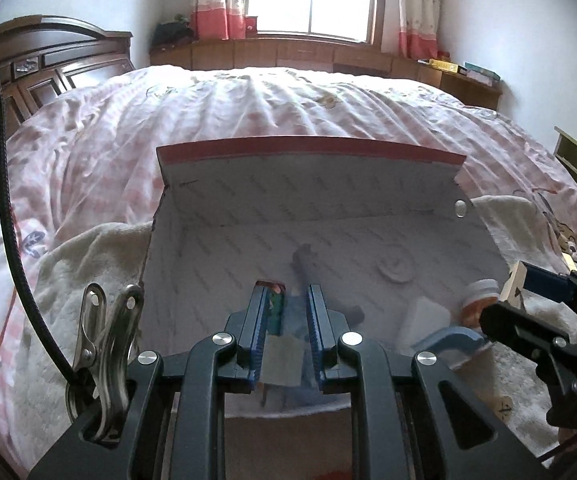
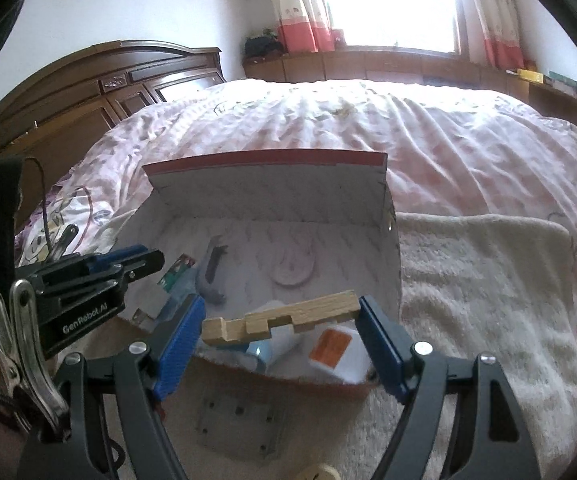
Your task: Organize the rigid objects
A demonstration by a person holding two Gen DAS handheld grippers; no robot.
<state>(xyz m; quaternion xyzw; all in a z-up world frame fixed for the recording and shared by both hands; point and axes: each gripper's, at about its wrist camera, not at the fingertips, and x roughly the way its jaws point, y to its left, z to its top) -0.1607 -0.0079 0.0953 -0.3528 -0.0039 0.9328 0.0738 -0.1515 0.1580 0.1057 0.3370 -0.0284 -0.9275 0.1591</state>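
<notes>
A: Left gripper (image 1: 287,320) state?

B: Jaws partly open over the near end of the open cardboard box (image 1: 368,184). A green card (image 1: 275,312) lies against the left pad, with a gap on the other side. Cannot tell whether it is gripped or merely lying below.

A: Right gripper (image 2: 280,320)?

B: Jaws wide, spanned by a notched wooden block (image 2: 284,316). The block's right end touches the right pad; its left end sits at the left pad. It is held above the box's near right corner.

A: Box contents?

B: A grey tool (image 2: 212,272) toward the left, a round flat disc (image 2: 292,270) mid-floor, a white bottle with an orange label (image 2: 334,350) at the near right corner, and a pale blue object (image 1: 446,338) beside it.

A: Surroundings?

B: The box sits on a cream towel (image 2: 476,280) over a pink quilt (image 1: 280,104). A grey metal plate (image 2: 240,424) lies on the towel just before the box.
</notes>
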